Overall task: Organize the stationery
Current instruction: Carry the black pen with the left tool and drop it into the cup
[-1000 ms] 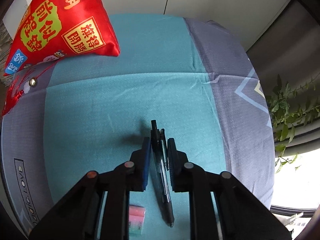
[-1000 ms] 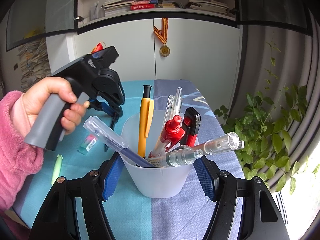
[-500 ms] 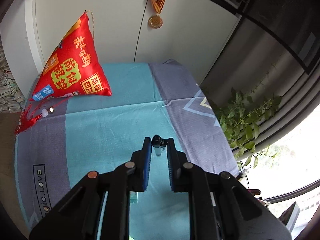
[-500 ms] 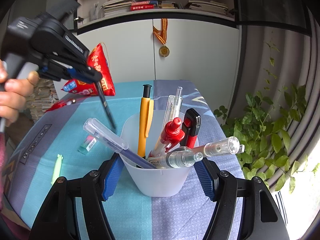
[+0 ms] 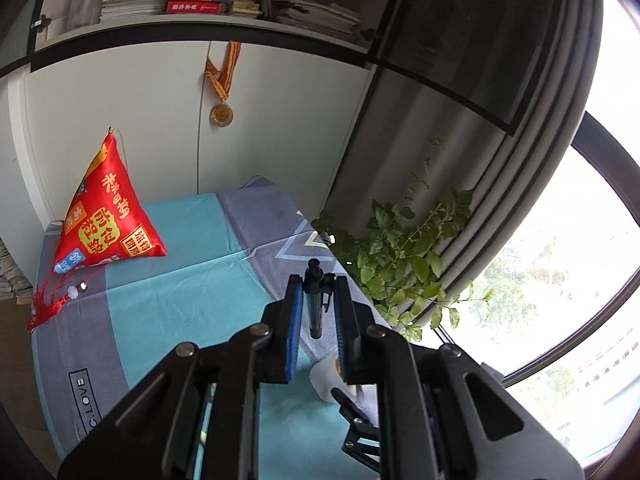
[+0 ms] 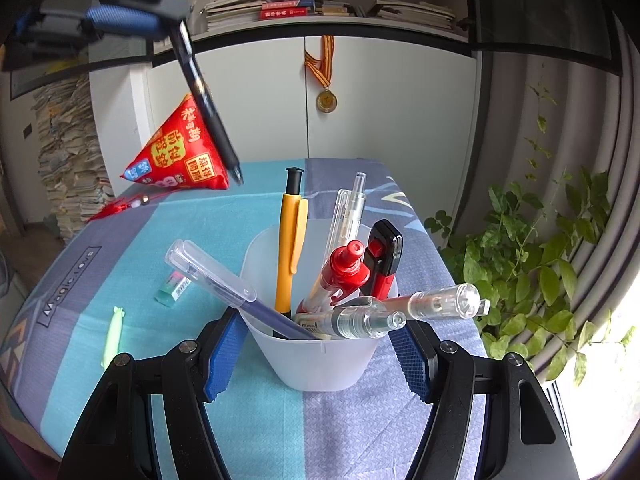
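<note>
Teal and grey cloth covers the worktop (image 6: 132,280). Left gripper (image 5: 316,312) holds a dark pen (image 6: 208,100) in the air. Right gripper (image 6: 320,344) clamps the cup (image 6: 320,360) of pens near the front edge.

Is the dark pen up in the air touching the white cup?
Apart. In the right wrist view the dark pen hangs from the left gripper, its tip well above and left of the white cup.

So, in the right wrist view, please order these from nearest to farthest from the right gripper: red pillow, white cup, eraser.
From the right gripper:
1. White cup, between its pads.
2. Eraser, left on the cloth.
3. Red pillow, at the far left end.
</note>
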`<state>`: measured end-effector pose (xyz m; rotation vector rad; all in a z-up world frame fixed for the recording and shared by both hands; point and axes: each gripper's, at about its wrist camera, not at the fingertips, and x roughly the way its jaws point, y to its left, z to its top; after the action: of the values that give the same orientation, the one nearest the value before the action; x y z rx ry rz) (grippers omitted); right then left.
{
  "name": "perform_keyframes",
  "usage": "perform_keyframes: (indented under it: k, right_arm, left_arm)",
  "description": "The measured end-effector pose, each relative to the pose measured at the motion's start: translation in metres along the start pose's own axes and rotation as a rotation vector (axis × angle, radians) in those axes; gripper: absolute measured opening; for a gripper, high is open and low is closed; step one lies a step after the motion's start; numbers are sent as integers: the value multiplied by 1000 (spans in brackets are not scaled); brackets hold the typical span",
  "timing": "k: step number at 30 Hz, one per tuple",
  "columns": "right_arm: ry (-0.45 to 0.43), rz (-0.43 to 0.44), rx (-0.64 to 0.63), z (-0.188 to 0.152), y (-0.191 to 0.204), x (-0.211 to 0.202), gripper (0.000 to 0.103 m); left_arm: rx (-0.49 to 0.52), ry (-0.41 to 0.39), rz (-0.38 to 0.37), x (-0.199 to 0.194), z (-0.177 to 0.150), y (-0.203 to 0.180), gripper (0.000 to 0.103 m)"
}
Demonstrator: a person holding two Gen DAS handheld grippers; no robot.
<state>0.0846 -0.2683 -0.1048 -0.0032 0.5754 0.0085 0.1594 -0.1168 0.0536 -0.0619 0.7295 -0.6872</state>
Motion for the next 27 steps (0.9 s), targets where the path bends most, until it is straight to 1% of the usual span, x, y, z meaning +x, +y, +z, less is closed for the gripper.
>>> perform_keyframes:
  k: [4, 9, 15, 19, 24, 27]
  right_arm:
    - [0, -2, -4, -1, 1, -1, 70]
    - [1, -4, -4, -1, 1, -1, 70]
    - [1, -3, -5, -1, 1, -1, 70]
    - [1, -2, -5, 0, 1, -1, 70]
    - [1, -2, -2, 0, 2, -2, 70]
    - [0, -3, -5, 0, 2, -2, 70]
  left_arm:
    - [42, 11, -58, -2, -3, -17, 13]
    - [92, 63, -76, 15, -12, -32, 13]
    - [157, 106, -47, 38, -23, -43, 13]
    - [198, 117, -13, 49, -31, -47, 13]
    - [238, 151, -14, 58, -39, -51, 14]
    - [233, 160, -28, 57, -39, -49, 14]
